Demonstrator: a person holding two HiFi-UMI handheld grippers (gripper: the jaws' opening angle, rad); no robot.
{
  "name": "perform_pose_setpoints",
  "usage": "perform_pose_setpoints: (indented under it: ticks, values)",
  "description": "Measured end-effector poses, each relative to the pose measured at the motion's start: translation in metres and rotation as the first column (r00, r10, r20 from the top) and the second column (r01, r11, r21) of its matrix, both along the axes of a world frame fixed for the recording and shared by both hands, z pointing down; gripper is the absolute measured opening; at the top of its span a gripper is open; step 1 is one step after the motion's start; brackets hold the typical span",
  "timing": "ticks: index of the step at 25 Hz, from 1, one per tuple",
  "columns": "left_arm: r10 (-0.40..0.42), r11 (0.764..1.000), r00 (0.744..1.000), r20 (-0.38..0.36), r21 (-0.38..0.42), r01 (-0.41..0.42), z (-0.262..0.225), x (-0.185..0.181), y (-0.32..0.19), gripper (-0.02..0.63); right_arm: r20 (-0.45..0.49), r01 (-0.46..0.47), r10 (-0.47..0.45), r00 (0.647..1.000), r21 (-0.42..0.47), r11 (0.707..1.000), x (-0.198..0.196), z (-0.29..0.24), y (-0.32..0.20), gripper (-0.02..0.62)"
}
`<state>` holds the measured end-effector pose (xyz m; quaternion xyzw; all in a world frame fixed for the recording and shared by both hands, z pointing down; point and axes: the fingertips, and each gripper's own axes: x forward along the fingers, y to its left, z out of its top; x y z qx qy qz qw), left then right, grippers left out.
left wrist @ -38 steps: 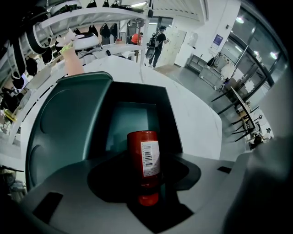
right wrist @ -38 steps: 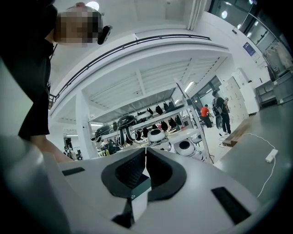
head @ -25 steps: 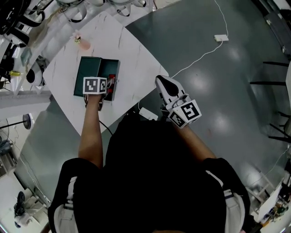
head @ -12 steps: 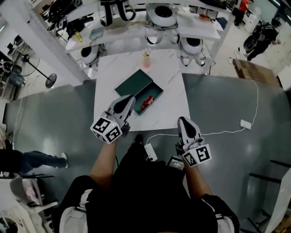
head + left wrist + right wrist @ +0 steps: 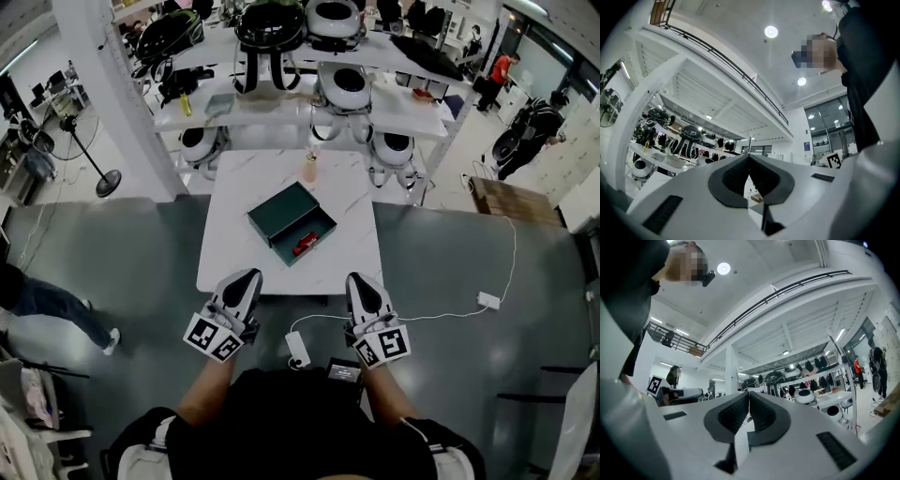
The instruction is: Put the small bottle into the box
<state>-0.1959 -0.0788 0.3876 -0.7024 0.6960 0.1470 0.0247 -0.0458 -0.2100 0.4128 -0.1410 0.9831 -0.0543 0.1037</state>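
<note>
task looks done: small red bottle [image 5: 303, 247] lies inside open green box [image 5: 279, 212] on table [image 5: 230, 258], well ahead of both grippers. left gripper [image 5: 246, 278] has jaws pressed together, holds nothing. right gripper [image 5: 360, 280] likewise closed, empty. nothing left, i judge.

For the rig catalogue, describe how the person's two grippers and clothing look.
Both the left gripper and right gripper have smooth white, tapering shells, each carrying a white cube with black square markers. The jaws are lined with dark grey ribbed pads, with small dark rectangular slots beside them. The person wears a black top, forearms uncovered.
</note>
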Motion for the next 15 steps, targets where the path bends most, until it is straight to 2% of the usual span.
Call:
perform_pose_setpoints:
  ticks: [5,9,15]
  values:
    - [-0.024,0.999,0.999,0.025,-0.048,0.025,0.023,-0.004,0.042,0.015,-0.033,-0.061,0.062,0.998,0.033,0.998,-0.004,-0.003,0.042,0.034]
    - [-0.038,0.996,0.997,0.062,-0.081,0.043,0.028,-0.005,0.092,0.015,-0.072,-0.094,0.095,0.993,0.016,0.995,-0.008,0.002,0.098,0.034]
    - [0.006,0.985,1.000,0.010,-0.172,-0.005,0.068,0.010,0.157,0.015,-0.137,-0.124,0.118,0.984,-0.034,0.992,0.005,0.032,0.184,0.034]
